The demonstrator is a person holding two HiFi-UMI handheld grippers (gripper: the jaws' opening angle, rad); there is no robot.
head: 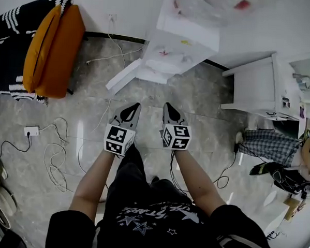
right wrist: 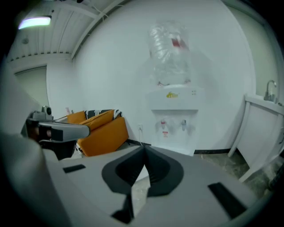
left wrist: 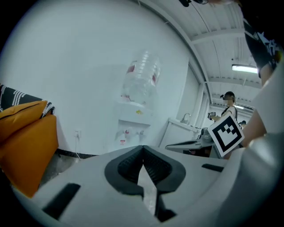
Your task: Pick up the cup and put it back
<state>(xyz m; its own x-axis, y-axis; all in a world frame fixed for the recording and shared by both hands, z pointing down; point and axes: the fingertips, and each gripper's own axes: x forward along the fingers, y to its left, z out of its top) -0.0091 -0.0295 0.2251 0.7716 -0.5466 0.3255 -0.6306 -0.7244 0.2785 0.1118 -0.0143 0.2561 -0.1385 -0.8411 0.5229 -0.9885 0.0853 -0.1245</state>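
Observation:
No cup shows in any view. My left gripper and right gripper are held side by side over the marble floor, both pointing at a white water dispenser. In the left gripper view the left gripper has its dark pads meeting at the tip, with nothing between them. The right gripper is likewise shut and empty in its own view. The dispenser carries a clear bottle on top, and its two taps show in both gripper views. It stands ahead against the white wall.
An orange cushioned seat with a striped throw stands at the left. Cables and a power strip lie on the floor at left. A white sink cabinet stands at right, and a seated person is beside it.

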